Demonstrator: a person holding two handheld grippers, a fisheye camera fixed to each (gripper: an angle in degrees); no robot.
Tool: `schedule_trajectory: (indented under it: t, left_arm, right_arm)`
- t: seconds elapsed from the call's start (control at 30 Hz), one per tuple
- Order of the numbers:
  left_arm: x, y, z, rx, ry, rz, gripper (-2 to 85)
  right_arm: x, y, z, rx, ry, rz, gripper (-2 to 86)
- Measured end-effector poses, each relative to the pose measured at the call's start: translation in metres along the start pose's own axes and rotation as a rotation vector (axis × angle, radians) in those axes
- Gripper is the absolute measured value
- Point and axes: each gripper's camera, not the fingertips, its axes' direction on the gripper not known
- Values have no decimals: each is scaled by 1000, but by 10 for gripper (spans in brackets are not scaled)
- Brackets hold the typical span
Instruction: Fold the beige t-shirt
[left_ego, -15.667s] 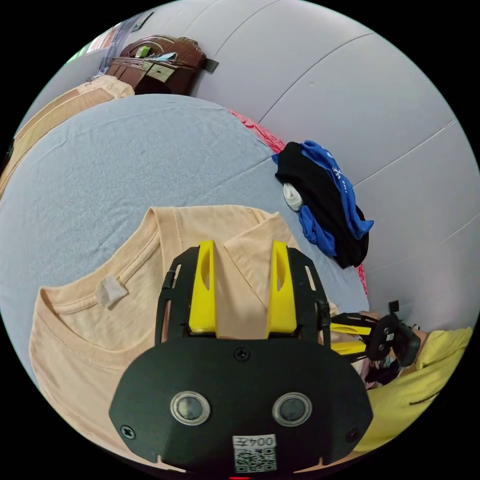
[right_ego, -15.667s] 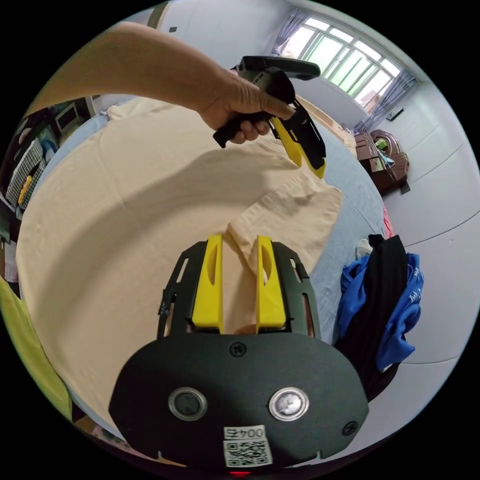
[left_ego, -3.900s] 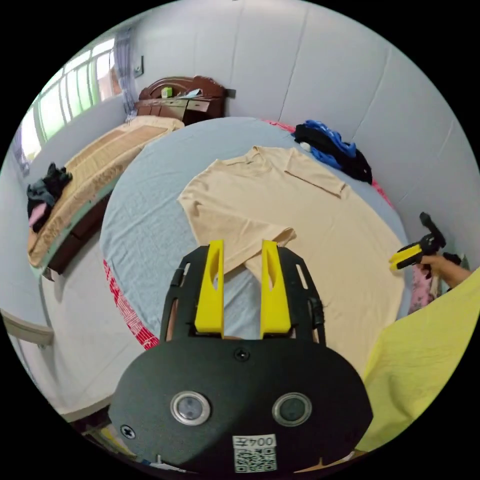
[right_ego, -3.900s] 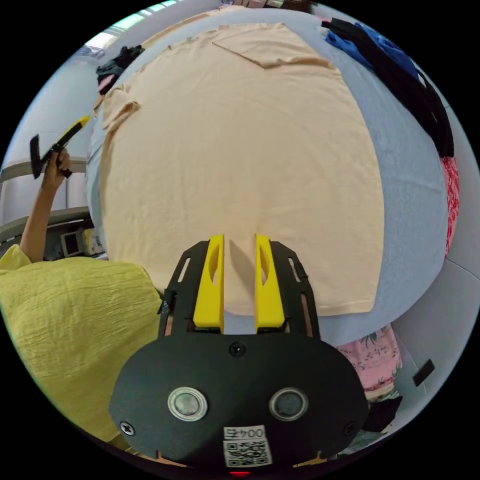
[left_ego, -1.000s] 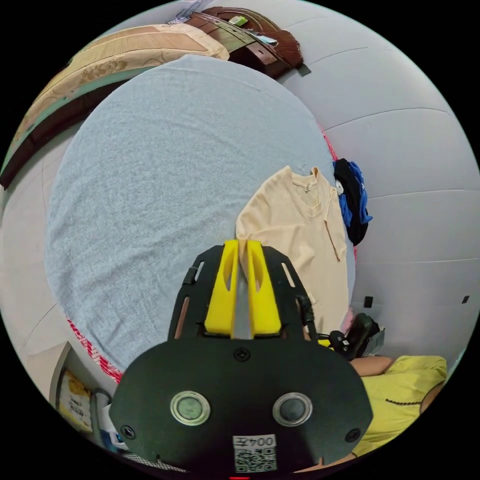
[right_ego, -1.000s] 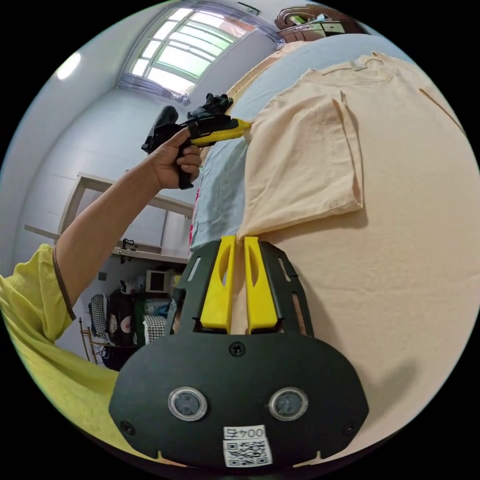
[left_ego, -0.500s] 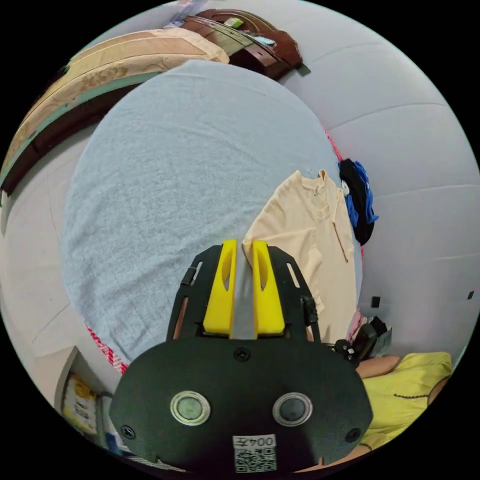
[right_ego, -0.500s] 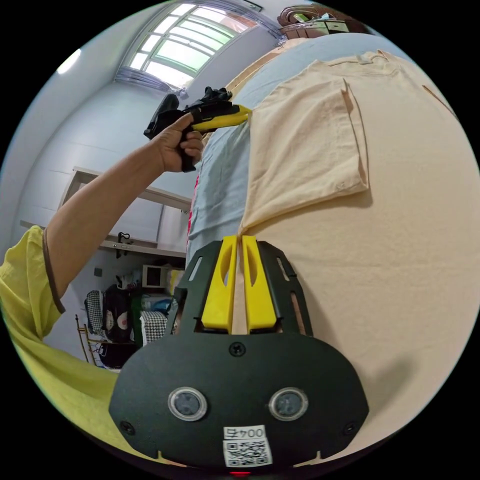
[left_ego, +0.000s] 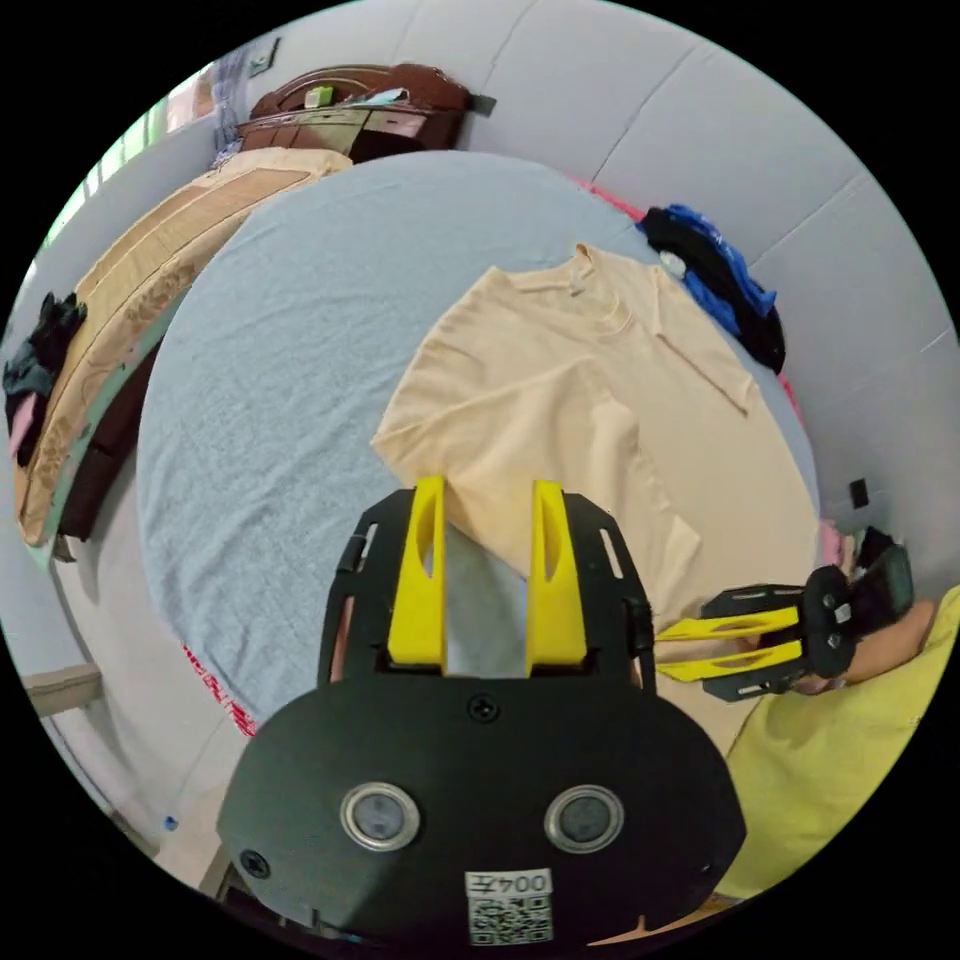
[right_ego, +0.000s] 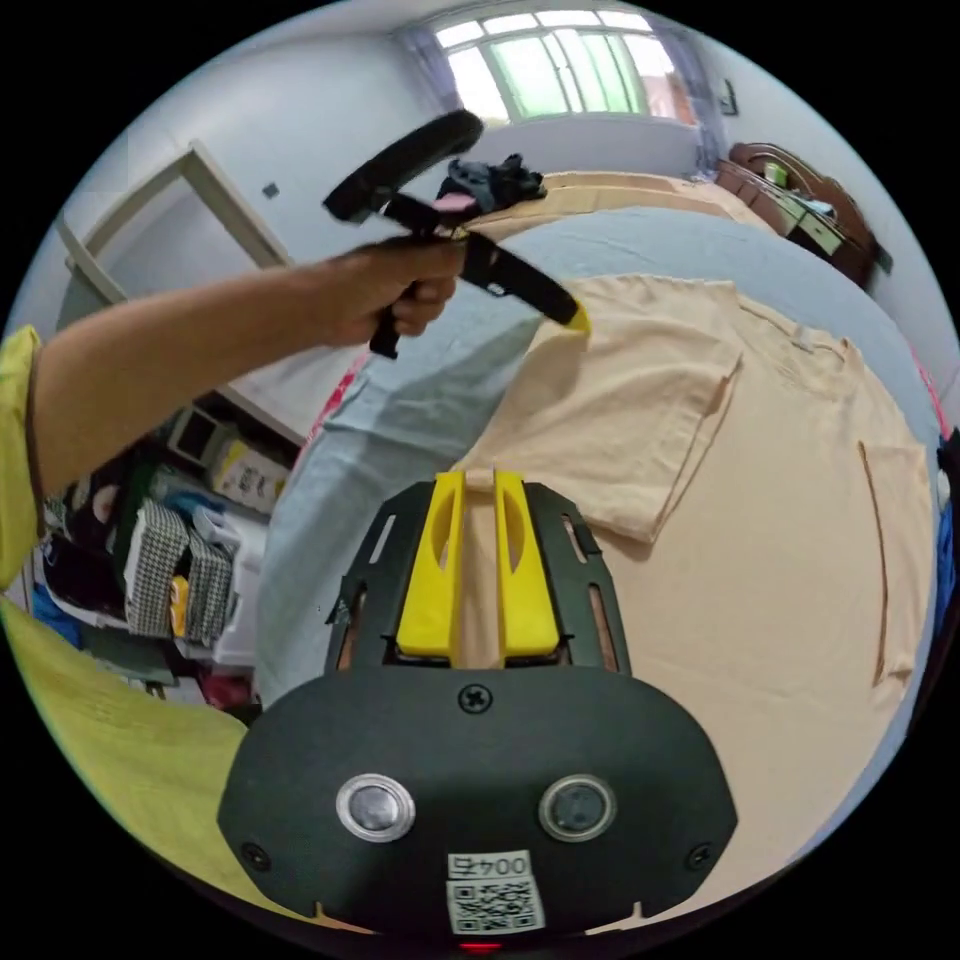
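Observation:
The beige t-shirt (left_ego: 600, 400) lies flat on a grey-blue bed cover (left_ego: 290, 330), collar towards the wall. Its near side (right_ego: 620, 420) is folded over the body, and the far sleeve (left_ego: 700, 350) is folded in too. My left gripper (left_ego: 488, 495) is open just above the corner of the fold, with nothing between its jaws. It also hangs in a hand over that fold as the left gripper (right_ego: 578, 320). My right gripper (right_ego: 478, 480) has its jaws parted a little at the lower end of the fold, with cloth lying between them. Seen from the side, the right gripper (left_ego: 668, 650) has a gap between its jaws.
A heap of black and blue clothes (left_ego: 715, 280) lies by the wall past the shirt. A second bed (left_ego: 130, 280) with dark clothes (right_ego: 490, 180) and a wooden dresser (left_ego: 360, 105) stand beyond. Cluttered shelves (right_ego: 190, 560) stand beside the bed. A person's yellow sleeve (left_ego: 840, 760) is close.
Half a second ago both grippers were shut on the shirt's folded edge. Now the left gripper has opened and lifted off, the right gripper's jaws have parted, and the fold lies flat.

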Motion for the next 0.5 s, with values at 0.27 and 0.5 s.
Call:
schedule_trajectory:
  t: [0.27, 0.5]
  left_arm:
    - [48, 38, -35, 41, -8, 32, 141]
    - [144, 141, -43, 93, 80, 36, 129]
  right_arm:
    - [36, 1, -50, 104, 78, 84, 61]
    - [167, -30, -67, 160, -146, 295, 60]
